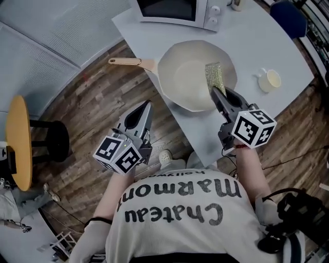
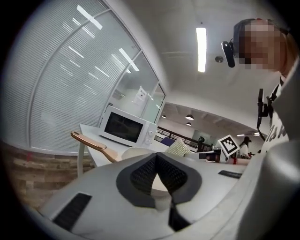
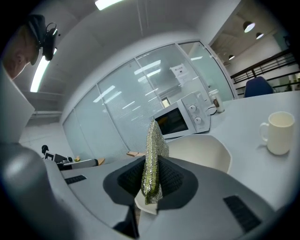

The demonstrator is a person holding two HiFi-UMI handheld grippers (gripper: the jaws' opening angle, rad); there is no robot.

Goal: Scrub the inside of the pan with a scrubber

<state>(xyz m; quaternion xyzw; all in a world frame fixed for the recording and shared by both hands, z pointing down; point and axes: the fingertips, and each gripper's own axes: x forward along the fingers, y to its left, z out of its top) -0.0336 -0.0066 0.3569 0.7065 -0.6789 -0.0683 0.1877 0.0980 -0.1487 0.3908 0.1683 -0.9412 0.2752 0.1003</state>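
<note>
A cream pan (image 1: 190,77) with a wooden handle (image 1: 126,62) sits on the white table, its handle sticking out over the table's left edge. My right gripper (image 1: 215,92) is shut on a glittery green-gold scrubber (image 1: 216,76), which hangs over the pan's right inner side. In the right gripper view the scrubber (image 3: 152,161) stands upright between the pads, with the pan (image 3: 201,152) beyond it. My left gripper (image 1: 147,105) is shut and empty, over the floor left of the table and short of the pan. Its view shows the pan handle (image 2: 91,143) ahead.
A white microwave (image 1: 177,11) stands at the table's far side. A cream mug (image 1: 269,79) sits right of the pan. A round wooden stool (image 1: 20,141) is on the floor at the left. The table's edge (image 1: 169,115) runs diagonally between my grippers.
</note>
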